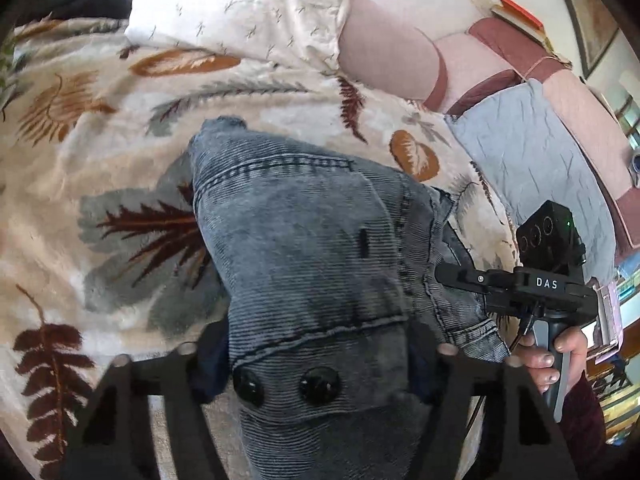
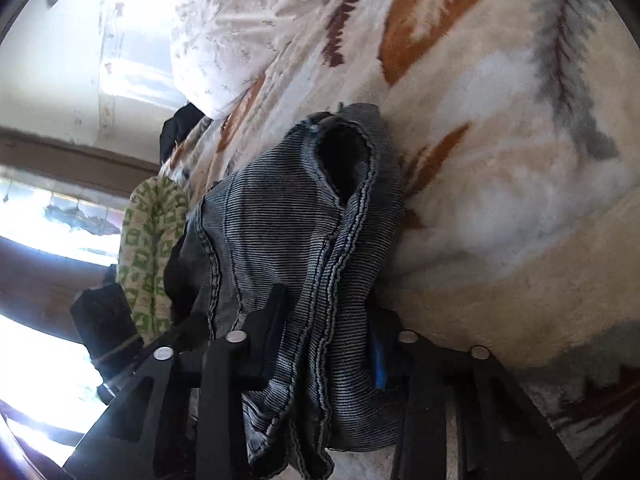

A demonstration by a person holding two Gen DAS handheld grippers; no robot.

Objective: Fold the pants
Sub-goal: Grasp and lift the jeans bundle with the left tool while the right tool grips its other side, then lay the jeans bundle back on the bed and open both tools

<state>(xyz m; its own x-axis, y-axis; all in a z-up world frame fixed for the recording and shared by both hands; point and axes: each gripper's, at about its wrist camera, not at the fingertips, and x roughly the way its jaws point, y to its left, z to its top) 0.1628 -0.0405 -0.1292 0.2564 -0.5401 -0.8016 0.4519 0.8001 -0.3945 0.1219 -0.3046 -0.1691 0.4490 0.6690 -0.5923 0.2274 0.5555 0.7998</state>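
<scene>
Both grippers pinch the one pair of grey-blue corduroy pants [image 1: 316,248], held just above the leaf-print blanket [image 1: 100,152]. Left gripper [image 1: 316,364] has its jaws clamped on the waistband by the two black buttons [image 1: 320,386]; right gripper [image 2: 320,344] has its jaws closed on a bunched stitched edge of the fabric. Best to keep both grips level, pull the slack taut, then lay the fabric down flat with edges aligned. Also visible: one white pillow [image 1: 240,4], one grey quilted pad [image 1: 532,172].
</scene>
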